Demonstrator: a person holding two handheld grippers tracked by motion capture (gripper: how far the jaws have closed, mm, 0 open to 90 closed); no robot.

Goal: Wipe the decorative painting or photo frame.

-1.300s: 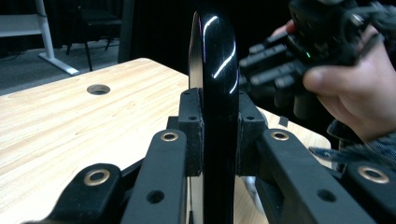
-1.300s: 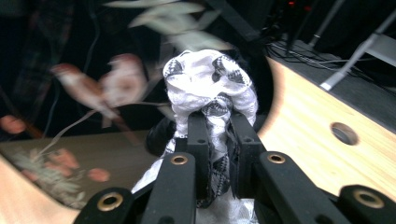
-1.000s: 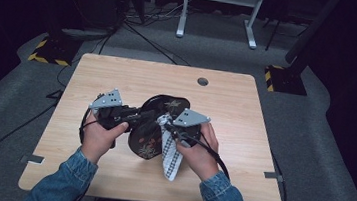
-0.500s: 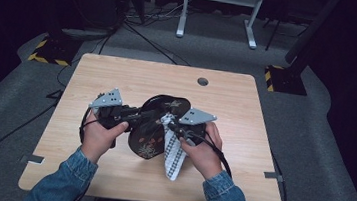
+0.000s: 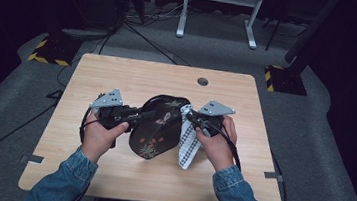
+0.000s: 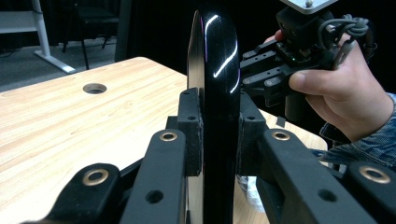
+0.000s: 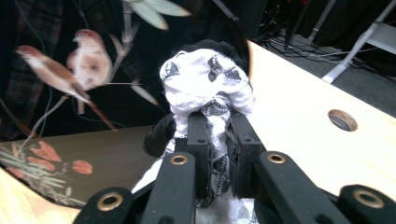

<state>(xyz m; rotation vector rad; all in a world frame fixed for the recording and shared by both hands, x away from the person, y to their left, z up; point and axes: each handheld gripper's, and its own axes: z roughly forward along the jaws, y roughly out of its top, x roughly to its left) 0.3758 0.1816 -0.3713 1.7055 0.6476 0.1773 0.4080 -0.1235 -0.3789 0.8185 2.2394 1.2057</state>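
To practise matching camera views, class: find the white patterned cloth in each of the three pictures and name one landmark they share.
High view: the white patterned cloth hangs right of centre, beside the black tray.
Left gripper view: a small pale patch low at centre-right may be the cloth; too little shows to be sure.
Right gripper view: the cloth is bunched at centre, clamped in the right gripper.
Shared landmark: the round table hole.

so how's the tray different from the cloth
The tray is black, glossy and rigid, painted with birds and flowers; the cloth is white with a dark pattern, soft and bunched. The left gripper clamps the tray's edge; the right gripper pinches the cloth. Both are held over the table.
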